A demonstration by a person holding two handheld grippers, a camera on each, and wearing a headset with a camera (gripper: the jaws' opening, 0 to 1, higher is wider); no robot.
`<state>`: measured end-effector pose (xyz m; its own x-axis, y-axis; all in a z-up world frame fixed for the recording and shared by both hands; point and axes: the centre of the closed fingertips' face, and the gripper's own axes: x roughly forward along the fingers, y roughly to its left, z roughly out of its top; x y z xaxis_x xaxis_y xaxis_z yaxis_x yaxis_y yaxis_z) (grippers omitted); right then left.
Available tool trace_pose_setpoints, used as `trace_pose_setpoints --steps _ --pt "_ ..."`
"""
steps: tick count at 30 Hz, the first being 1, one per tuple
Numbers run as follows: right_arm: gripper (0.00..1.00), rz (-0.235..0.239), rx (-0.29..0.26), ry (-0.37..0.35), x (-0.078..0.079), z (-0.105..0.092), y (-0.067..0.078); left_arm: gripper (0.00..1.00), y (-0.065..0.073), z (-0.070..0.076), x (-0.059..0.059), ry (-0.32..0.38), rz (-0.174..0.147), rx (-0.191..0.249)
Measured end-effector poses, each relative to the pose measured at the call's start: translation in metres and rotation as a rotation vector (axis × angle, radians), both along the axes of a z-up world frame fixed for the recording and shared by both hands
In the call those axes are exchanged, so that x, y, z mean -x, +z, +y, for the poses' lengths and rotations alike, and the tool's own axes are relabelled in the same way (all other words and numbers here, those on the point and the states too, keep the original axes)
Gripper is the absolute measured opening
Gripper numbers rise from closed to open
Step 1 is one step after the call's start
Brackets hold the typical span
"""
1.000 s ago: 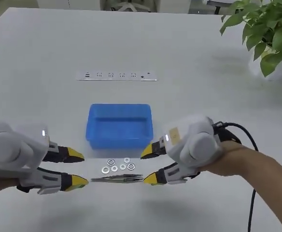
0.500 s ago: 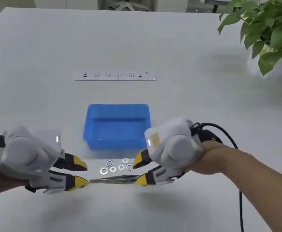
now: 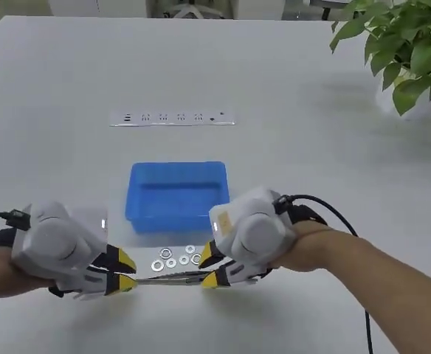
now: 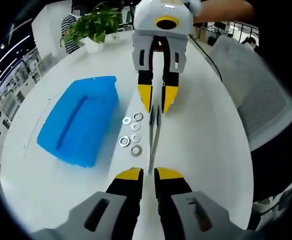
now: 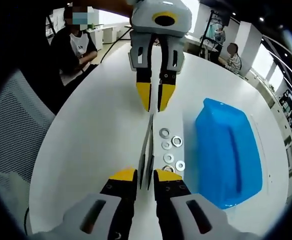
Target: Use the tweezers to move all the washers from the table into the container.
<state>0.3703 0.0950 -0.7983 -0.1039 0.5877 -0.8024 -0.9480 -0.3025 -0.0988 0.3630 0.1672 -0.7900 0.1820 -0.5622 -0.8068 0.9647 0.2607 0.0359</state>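
Your left gripper (image 3: 129, 271), jaws slightly parted, meets one end of the tweezers (image 3: 167, 277). Your right gripper (image 3: 207, 267) straddles the other; whether it pinches, I cannot tell.

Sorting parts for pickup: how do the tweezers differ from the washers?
The tweezers are one long, thin piece; the washers are several small flat rings. The tweezers lie crosswise in front; the washers sit loose between them and the blue container. Both are silvery and lie flat on the white table.
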Motion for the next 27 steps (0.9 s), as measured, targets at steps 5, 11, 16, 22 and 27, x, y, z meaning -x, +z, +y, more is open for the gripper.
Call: trace_pose_setpoints --steps 5,11,16,22,27 --pt "0.14 -0.001 0.010 0.001 0.000 -0.002 -0.004 0.10 -0.006 -0.001 -0.001 -0.017 0.013 -0.011" --pt "0.11 -0.001 0.011 -0.001 0.000 -0.004 -0.005 0.09 -0.012 -0.002 -0.001 -0.032 0.016 -0.026" --pt "0.11 0.000 0.007 -0.009 -0.001 -0.004 -0.005 0.06 -0.014 -0.005 0.001 -0.047 0.019 -0.027" --pt "0.10 0.005 0.000 -0.019 -0.001 -0.005 -0.006 0.06 -0.014 -0.005 0.001 -0.054 0.022 -0.024" --pt "0.11 0.009 0.003 -0.022 0.000 -0.006 -0.008 0.06 -0.013 -0.006 0.003 -0.066 0.023 -0.019"
